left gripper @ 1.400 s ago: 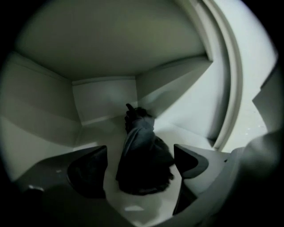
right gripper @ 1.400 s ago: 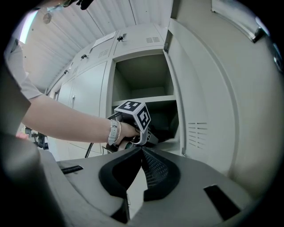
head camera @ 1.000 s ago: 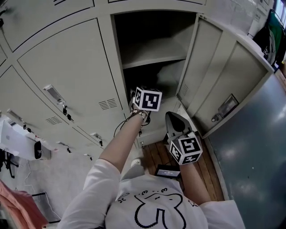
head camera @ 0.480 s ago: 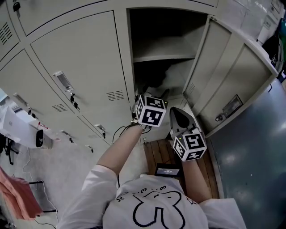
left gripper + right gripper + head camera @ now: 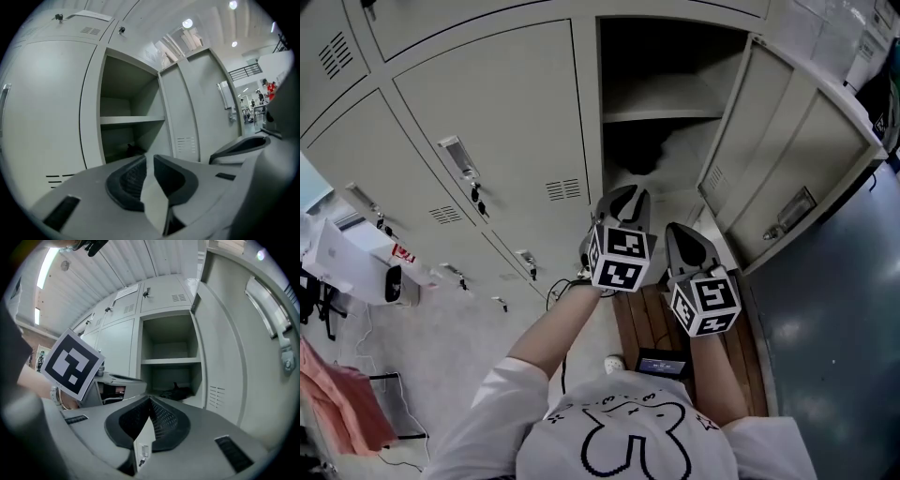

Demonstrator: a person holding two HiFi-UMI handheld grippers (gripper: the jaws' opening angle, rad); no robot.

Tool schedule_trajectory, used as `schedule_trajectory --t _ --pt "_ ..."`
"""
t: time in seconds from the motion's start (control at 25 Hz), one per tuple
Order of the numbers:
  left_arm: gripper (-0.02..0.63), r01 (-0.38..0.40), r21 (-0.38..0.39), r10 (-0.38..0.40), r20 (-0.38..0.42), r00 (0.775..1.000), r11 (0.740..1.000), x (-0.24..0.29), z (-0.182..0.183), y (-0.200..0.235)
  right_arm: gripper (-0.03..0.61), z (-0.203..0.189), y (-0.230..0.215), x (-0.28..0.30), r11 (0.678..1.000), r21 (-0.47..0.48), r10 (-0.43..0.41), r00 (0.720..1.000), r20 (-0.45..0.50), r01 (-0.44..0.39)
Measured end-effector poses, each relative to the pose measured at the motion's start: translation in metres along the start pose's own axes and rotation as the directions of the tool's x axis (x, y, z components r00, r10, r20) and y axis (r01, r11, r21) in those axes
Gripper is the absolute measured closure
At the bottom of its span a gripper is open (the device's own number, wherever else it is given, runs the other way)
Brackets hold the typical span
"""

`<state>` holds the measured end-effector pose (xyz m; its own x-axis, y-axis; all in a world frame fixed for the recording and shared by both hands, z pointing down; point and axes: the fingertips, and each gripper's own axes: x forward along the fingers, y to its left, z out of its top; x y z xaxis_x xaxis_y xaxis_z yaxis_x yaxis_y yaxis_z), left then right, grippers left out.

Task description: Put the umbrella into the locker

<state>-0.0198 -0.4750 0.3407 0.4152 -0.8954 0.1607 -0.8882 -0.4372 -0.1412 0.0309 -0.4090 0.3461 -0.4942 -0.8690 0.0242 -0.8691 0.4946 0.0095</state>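
Left tool [image 5: 150, 161] has just been closing to a slim, empty gap; the right tool [image 5: 150, 401] is pinched together, also empty. Both hang outside the open locker [image 5: 199, 357]. The dark umbrella [image 5: 176, 391] lies under the shelf [image 5: 166, 361], toward the compartment's back. It is probably light, with soft, slippery fabric over a stiff shaft, so grip the shaft.

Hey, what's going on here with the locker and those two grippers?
A person stands at an open locker with a gripper in each hand. A dark thing, apparently the umbrella, lies in the compartment under the shelf, clear of both grippers. The left gripper has just been closing its jaws on nothing, with a narrow gap left; the right gripper is shut and empty. Both are outside the locker.
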Motion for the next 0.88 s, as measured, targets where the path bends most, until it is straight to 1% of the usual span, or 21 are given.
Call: schedule_trajectory --t 0.04,0.08,0.16,0.32,0.48,0.64,0.88 --pt "0.574 0.010 -0.004 -0.010 0.004 1.000 1.000 -0.007 0.000 -0.002 0.563 0.002 0.005 -0.003 1.000 -0.006 0.003 1.000 -0.002 -0.003" --pt "0.603 0.019 -0.009 -0.019 0.010 1.000 1.000 -0.013 0.000 -0.003 0.563 0.004 0.010 -0.006 1.000 -0.013 0.006 1.000 -0.001 -0.006" --pt "0.603 0.033 -0.019 -0.032 0.020 0.999 0.999 -0.025 0.000 -0.006 0.563 0.007 0.019 -0.011 1.000 -0.028 0.008 1.000 0.003 -0.008" --pt "0.603 0.033 -0.001 -0.033 0.031 0.999 0.999 -0.051 -0.008 -0.013 0.563 0.013 0.038 -0.024 0.998 -0.055 0.011 1.000 0.011 -0.011" --pt "0.603 0.053 -0.036 -0.052 0.046 0.998 0.998 -0.077 -0.010 -0.017 0.563 0.019 0.058 -0.038 0.997 -0.077 0.013 1.000 0.028 -0.011" --pt "0.603 0.056 -0.007 -0.055 0.104 0.993 0.998 -0.106 -0.007 -0.018 0.563 0.025 0.069 -0.054 0.996 -0.081 -0.022 0.998 0.063 0.028" --pt "0.603 0.083 0.012 -0.084 0.178 0.980 0.996 -0.139 -0.005 -0.023 0.563 0.021 0.084 -0.071 0.996 -0.069 -0.053 0.996 0.065 0.058"
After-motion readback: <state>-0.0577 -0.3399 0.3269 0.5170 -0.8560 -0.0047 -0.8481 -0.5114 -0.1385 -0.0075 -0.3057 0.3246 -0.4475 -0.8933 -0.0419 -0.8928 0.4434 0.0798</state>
